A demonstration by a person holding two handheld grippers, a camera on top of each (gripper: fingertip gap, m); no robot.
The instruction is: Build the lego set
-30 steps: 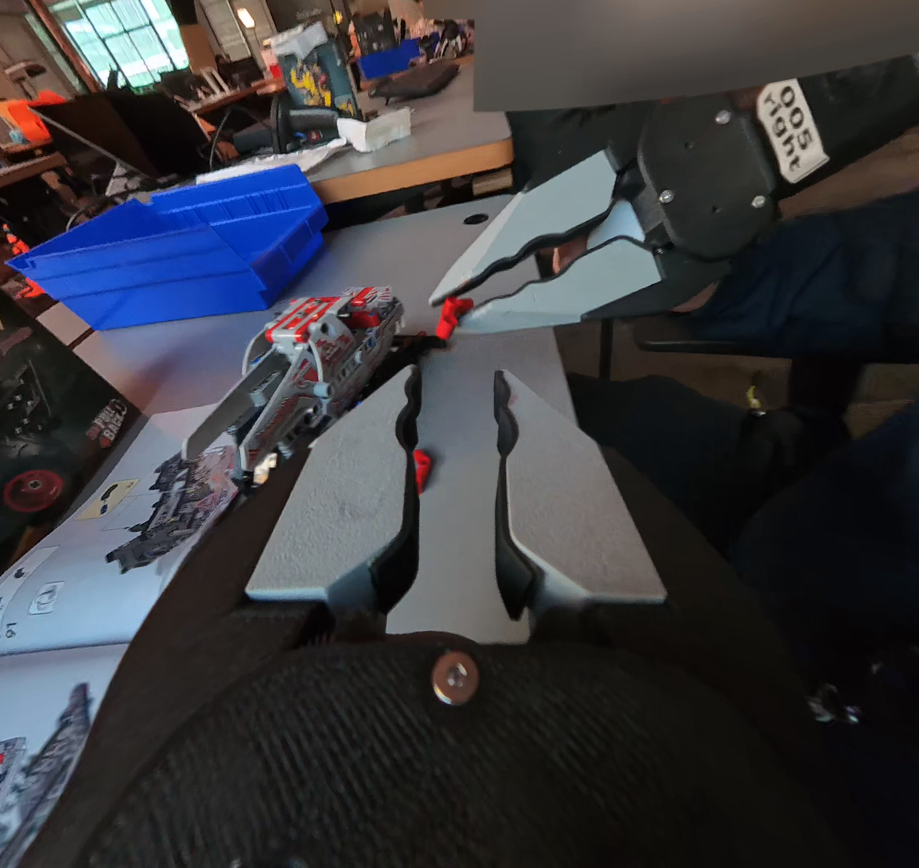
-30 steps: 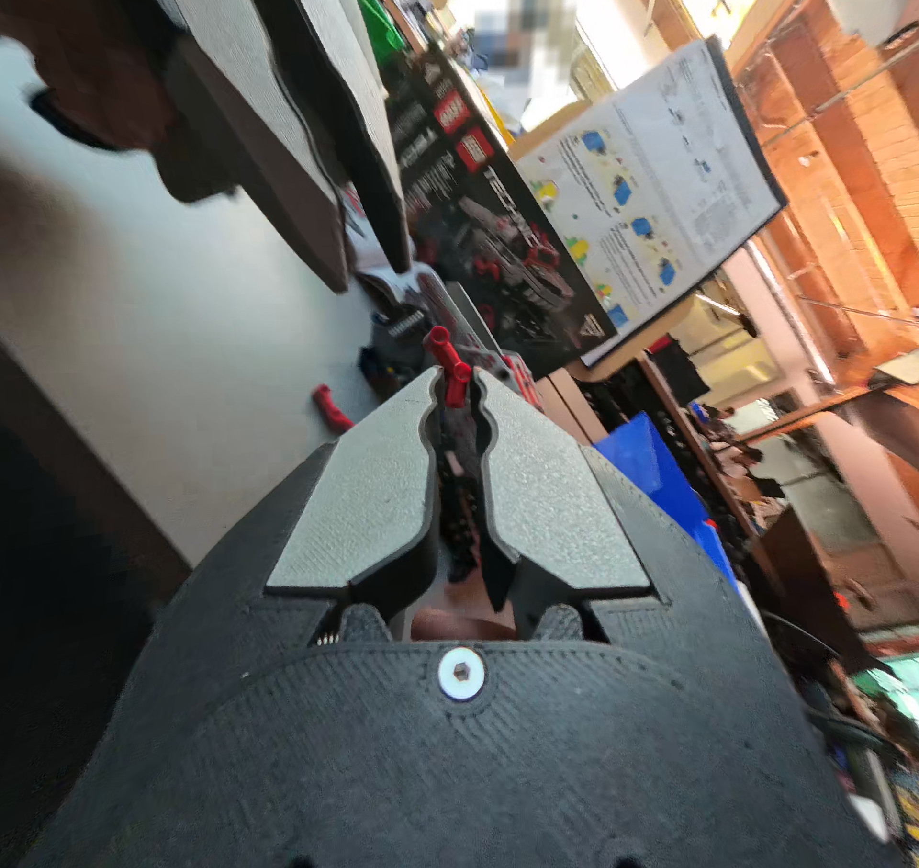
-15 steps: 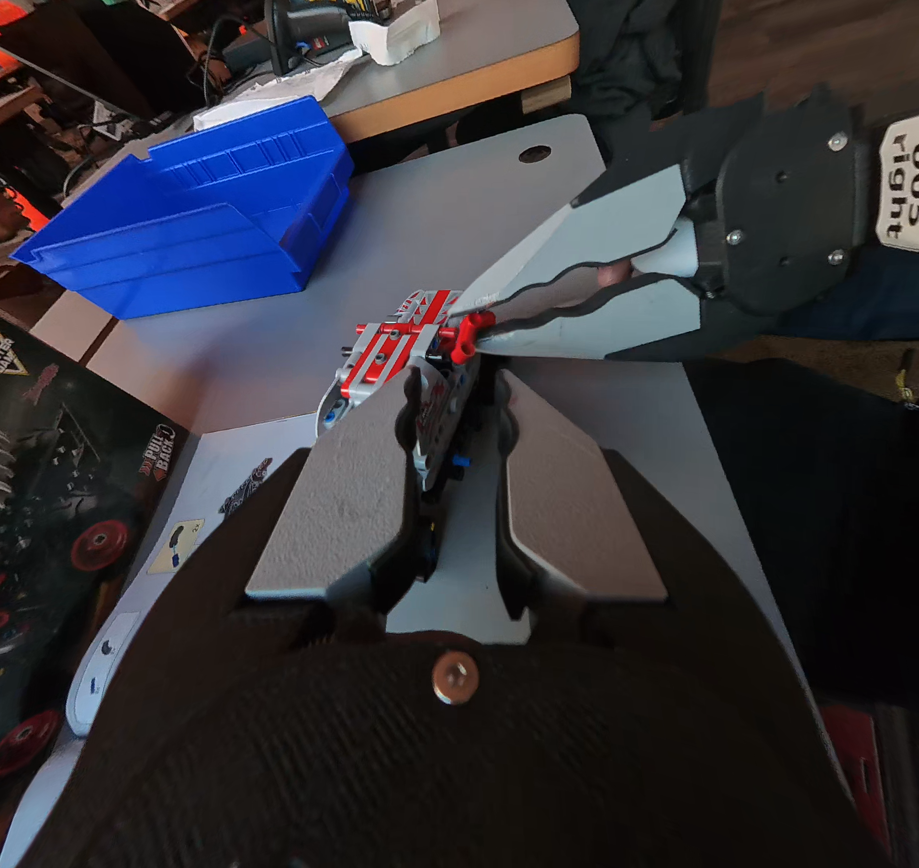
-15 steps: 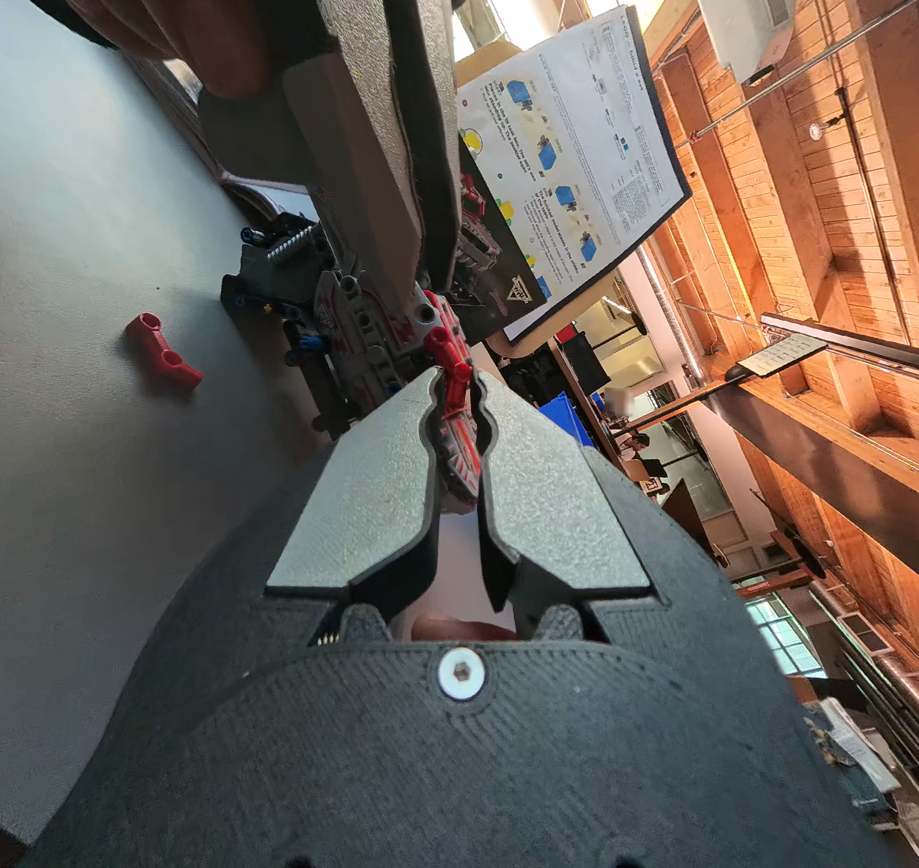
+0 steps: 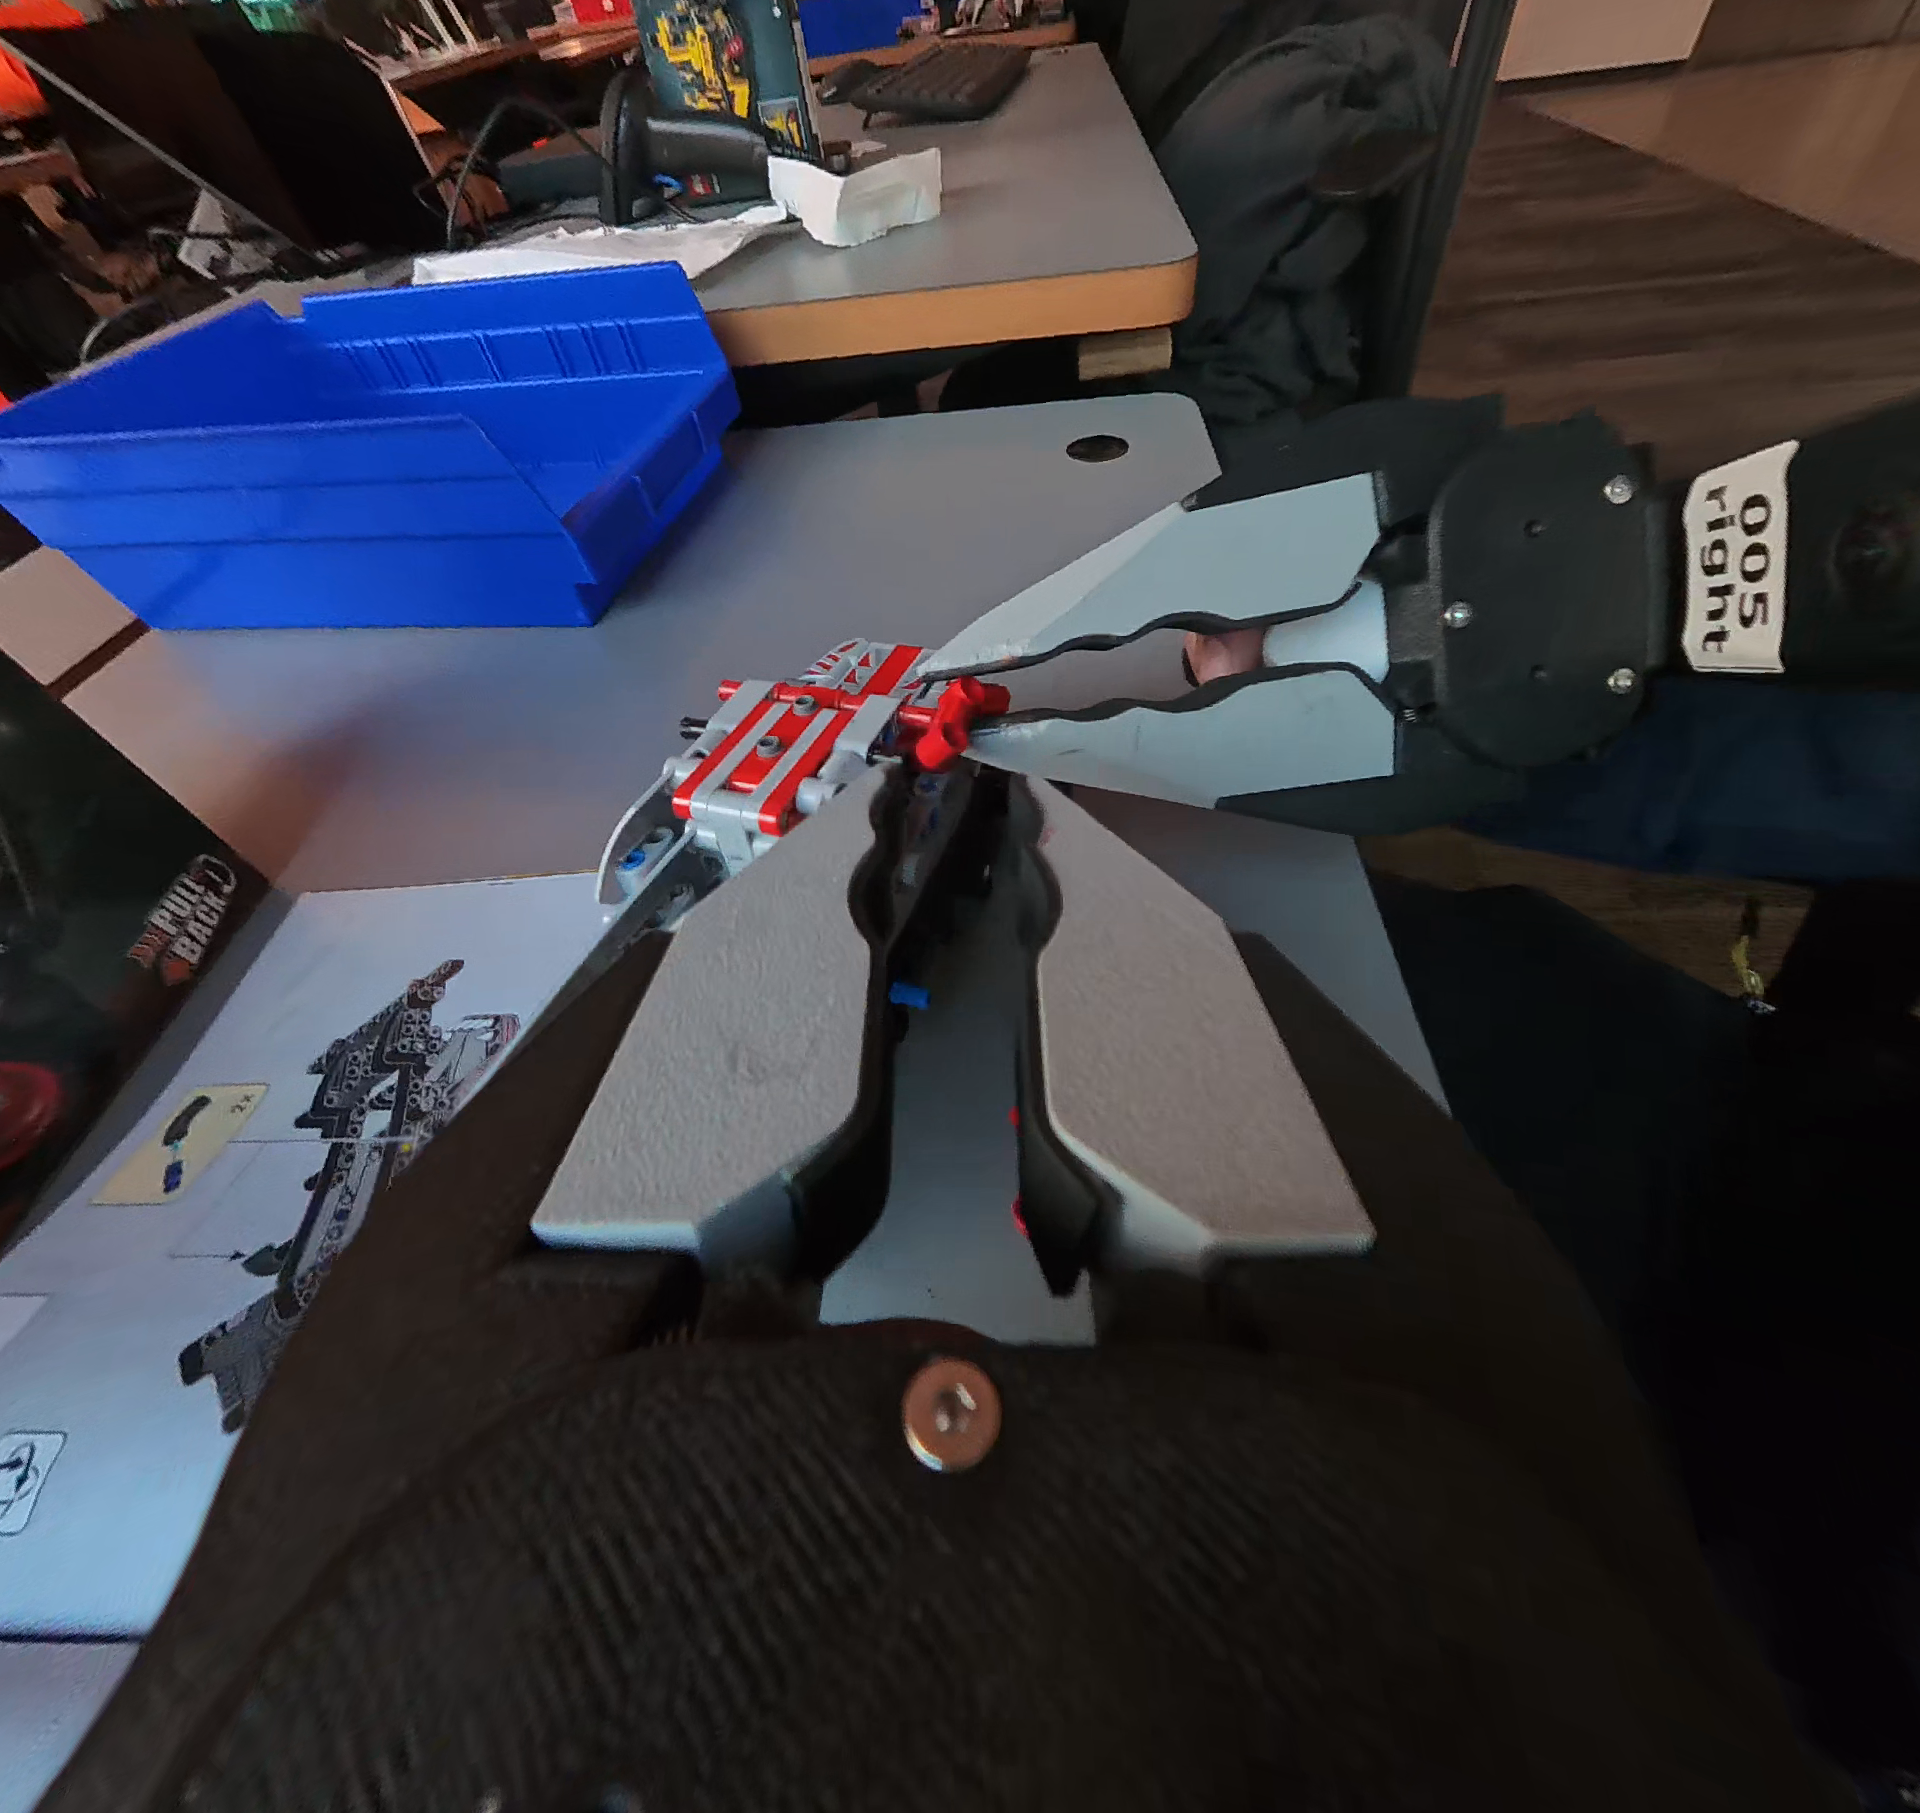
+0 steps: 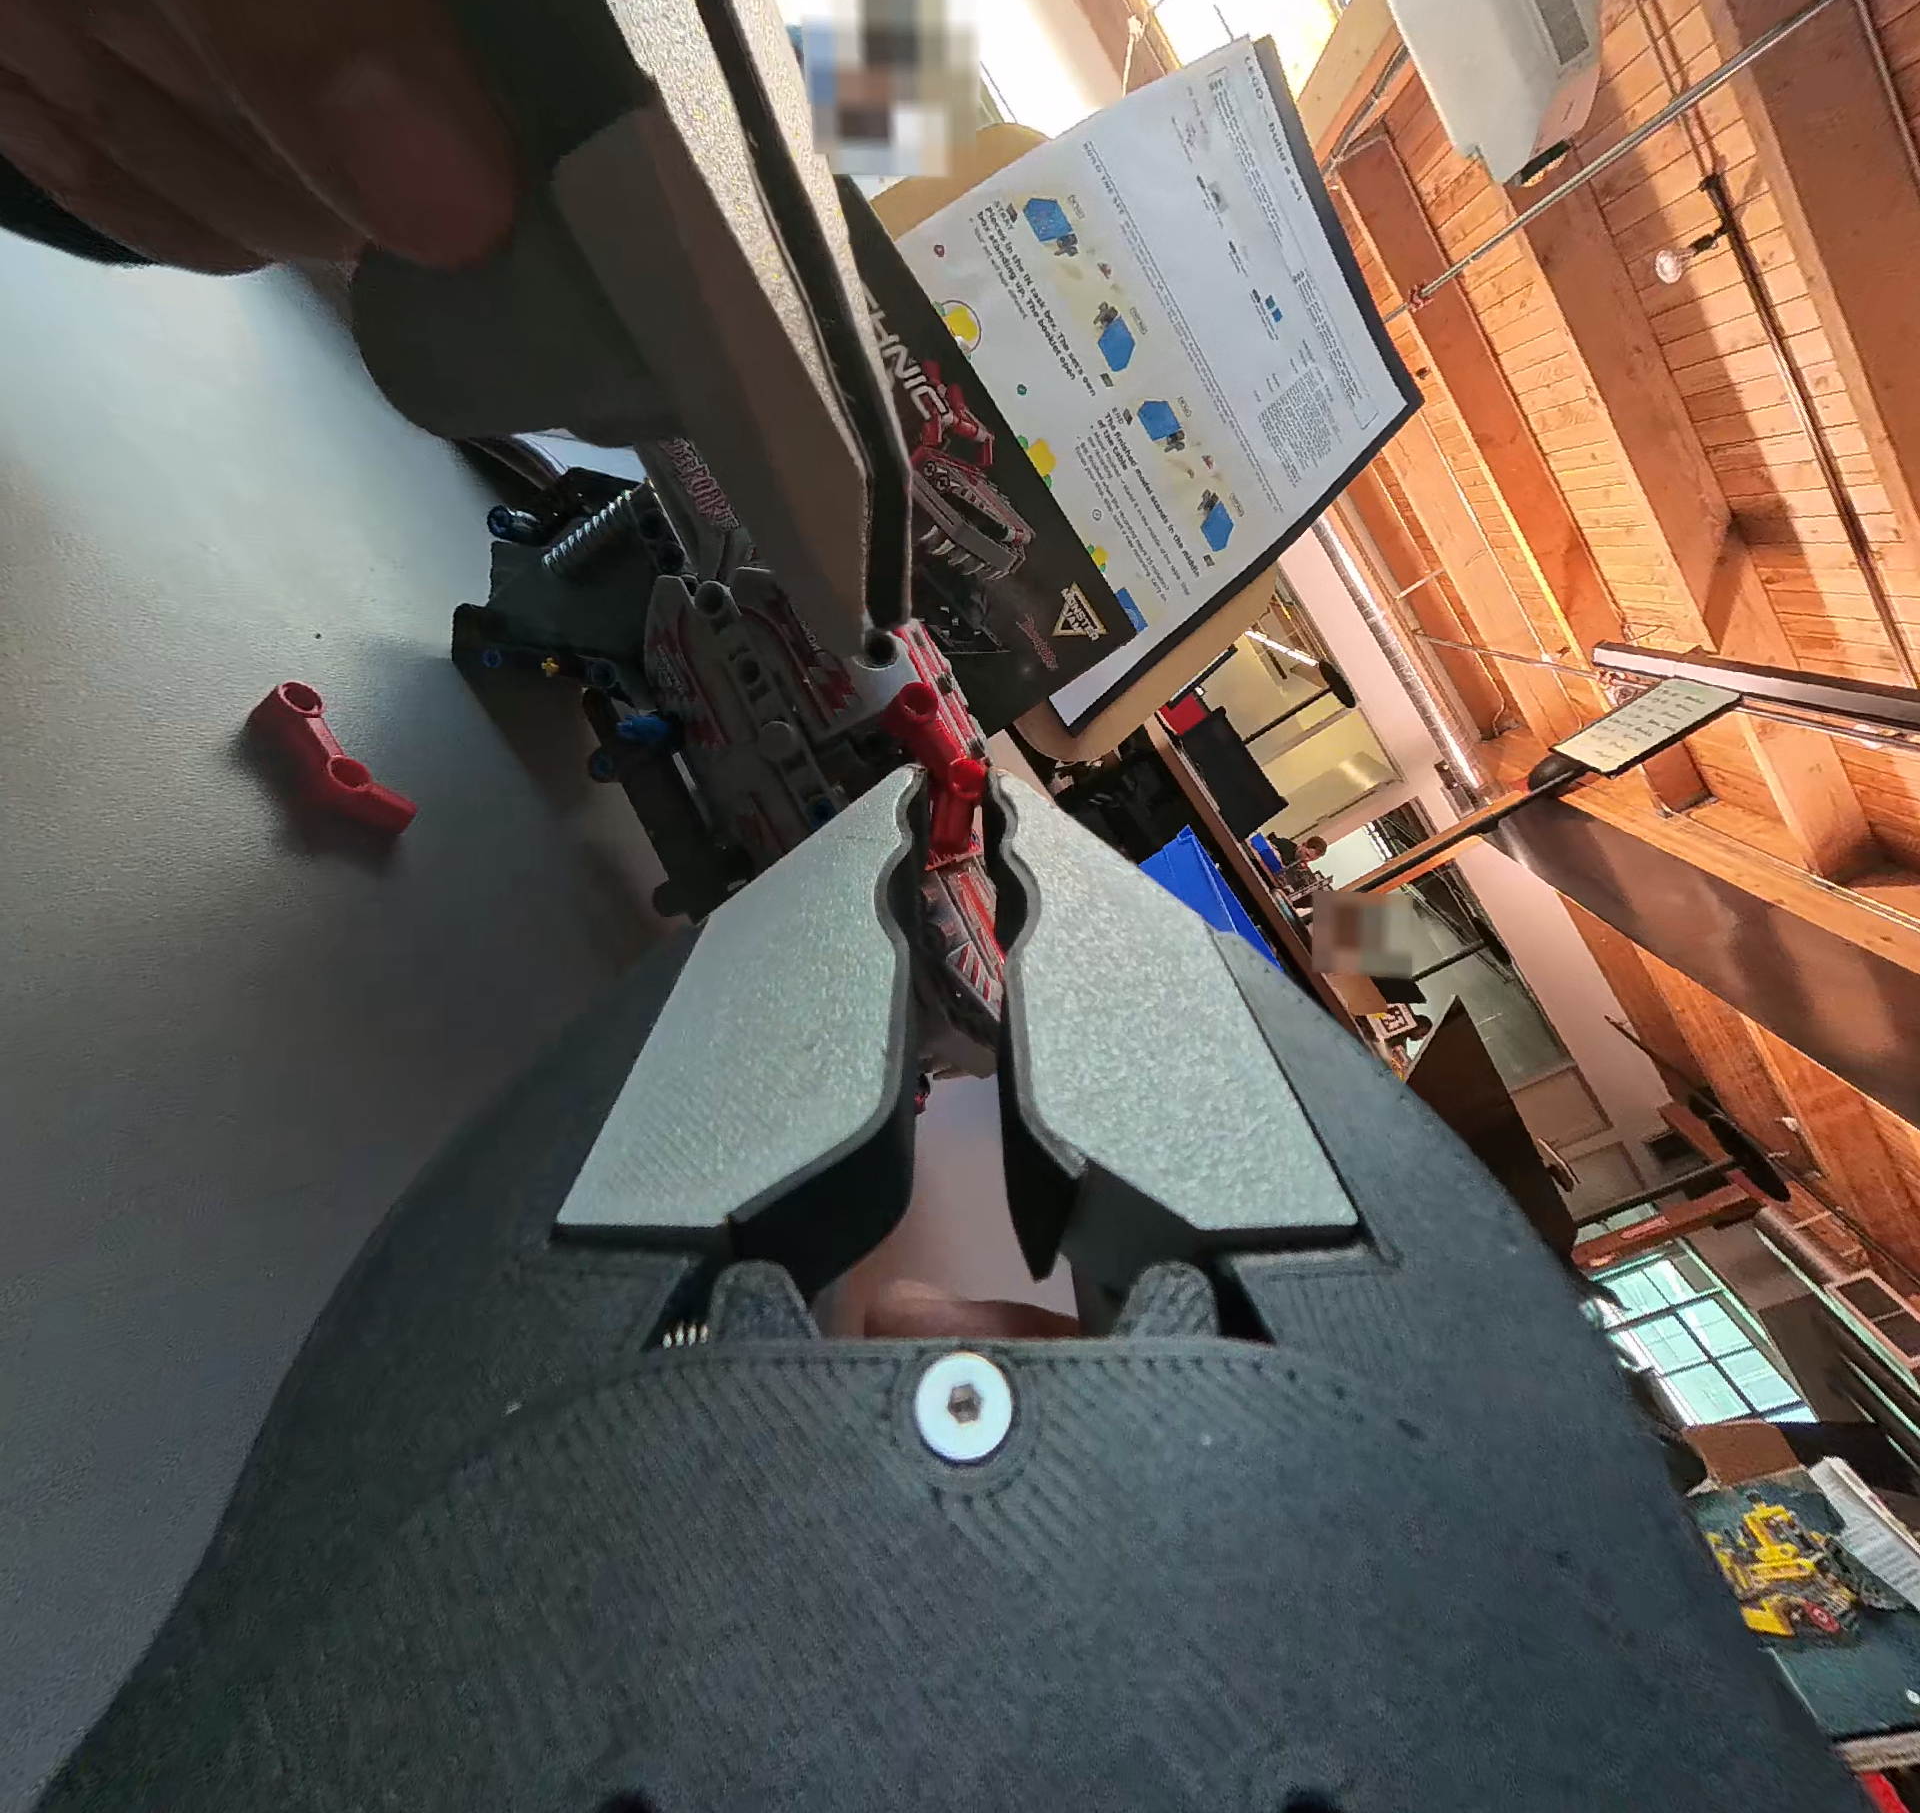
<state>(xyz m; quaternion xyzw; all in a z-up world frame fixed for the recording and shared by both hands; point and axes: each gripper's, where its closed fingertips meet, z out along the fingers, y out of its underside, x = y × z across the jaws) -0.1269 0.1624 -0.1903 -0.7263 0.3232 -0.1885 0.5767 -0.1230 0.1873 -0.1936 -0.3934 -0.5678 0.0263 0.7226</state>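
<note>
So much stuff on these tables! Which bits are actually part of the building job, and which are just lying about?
In use:
- lego model, gripped by the left gripper
- red connector, pinched by the right gripper
- spare red piece on the table
- instruction booklet

Lying about:
- blue bin
- keyboard
- white paper wad

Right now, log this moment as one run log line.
left gripper: shut on lego model | right gripper: shut on red connector, at model's end | spare red piece: on table
</note>
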